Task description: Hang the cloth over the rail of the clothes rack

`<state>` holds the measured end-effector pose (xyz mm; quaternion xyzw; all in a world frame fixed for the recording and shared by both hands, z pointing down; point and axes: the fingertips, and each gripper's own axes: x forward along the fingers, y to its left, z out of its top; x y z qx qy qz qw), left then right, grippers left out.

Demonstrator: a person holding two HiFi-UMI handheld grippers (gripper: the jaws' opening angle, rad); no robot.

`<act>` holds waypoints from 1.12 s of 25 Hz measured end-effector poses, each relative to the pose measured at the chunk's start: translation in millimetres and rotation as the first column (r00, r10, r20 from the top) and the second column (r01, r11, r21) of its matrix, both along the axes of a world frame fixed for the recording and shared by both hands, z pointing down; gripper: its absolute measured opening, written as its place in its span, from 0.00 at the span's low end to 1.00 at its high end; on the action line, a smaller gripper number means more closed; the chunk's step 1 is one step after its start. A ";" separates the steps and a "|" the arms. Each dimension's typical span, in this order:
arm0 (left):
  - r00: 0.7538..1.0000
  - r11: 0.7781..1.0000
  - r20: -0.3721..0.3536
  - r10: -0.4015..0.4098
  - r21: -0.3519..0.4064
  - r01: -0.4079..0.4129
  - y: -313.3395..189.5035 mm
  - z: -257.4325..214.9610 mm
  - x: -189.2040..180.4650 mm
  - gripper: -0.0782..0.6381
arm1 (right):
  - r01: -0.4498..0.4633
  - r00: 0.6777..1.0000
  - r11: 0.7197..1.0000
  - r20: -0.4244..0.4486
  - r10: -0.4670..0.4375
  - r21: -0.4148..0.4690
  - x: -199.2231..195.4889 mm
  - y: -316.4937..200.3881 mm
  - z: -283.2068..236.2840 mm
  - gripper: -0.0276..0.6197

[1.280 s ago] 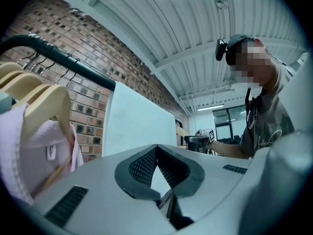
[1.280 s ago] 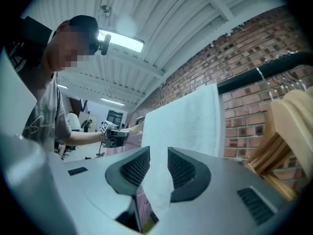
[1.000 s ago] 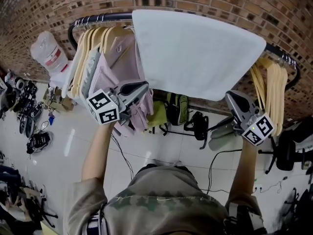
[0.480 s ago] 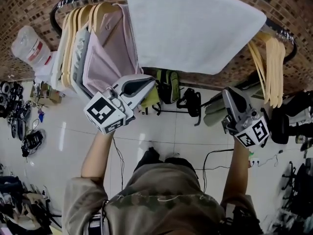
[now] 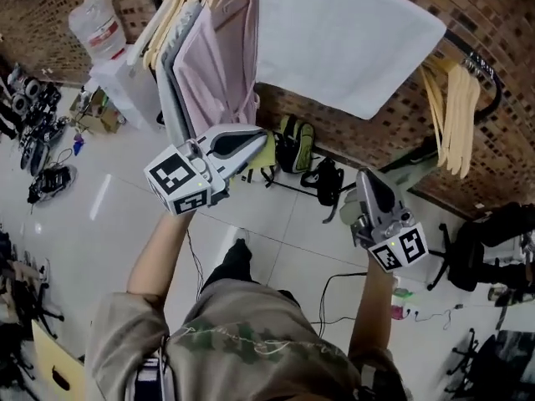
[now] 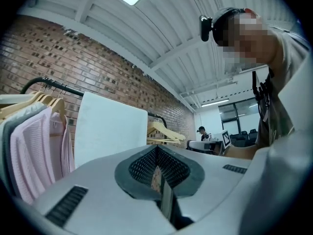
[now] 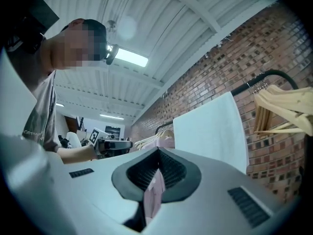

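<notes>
The white cloth (image 5: 347, 36) hangs draped over the black rail (image 5: 485, 69) of the clothes rack, between pink garments and bare wooden hangers. It also shows in the left gripper view as the cloth (image 6: 110, 129) and in the right gripper view as the cloth (image 7: 210, 129). My left gripper (image 5: 257, 138) is held below and left of the cloth, well apart from it, jaws shut and empty. My right gripper (image 5: 365, 176) sits lower right of the cloth, also apart, shut with nothing in it. The closed jaws show up close in the left gripper (image 6: 159, 173) and right gripper (image 7: 155, 177) views.
Pink and grey garments (image 5: 219, 65) hang on wooden hangers left of the cloth. Bare wooden hangers (image 5: 447, 115) hang at the right. A water bottle (image 5: 100, 30) stands at the back left. Bags (image 5: 294, 144), cables and an office chair (image 5: 493, 253) lie on the tiled floor below.
Both grippers have drawn back from the cloth and away from the rail, the right one sinking lower in the picture. The cloth stays draped on the rail.
</notes>
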<state>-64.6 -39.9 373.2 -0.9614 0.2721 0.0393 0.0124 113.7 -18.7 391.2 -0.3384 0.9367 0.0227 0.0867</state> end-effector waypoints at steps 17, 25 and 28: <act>0.974 0.973 -0.009 -0.226 -0.037 0.226 96.9 33.3 -24.9 0.12 | -0.186 0.982 0.982 0.015 0.186 -0.034 9.5 104.7 4.2 0.05; 0.969 0.970 -0.052 -0.241 -0.008 0.241 111.5 27.3 -40.5 0.12 | -0.249 0.969 0.968 -0.019 0.248 -0.024 -34.8 106.0 25.9 0.05; 0.967 0.968 -0.052 -0.249 -0.025 0.248 113.9 34.1 -44.4 0.12 | -0.243 0.970 0.969 0.015 0.244 -0.052 -39.6 106.1 30.7 0.05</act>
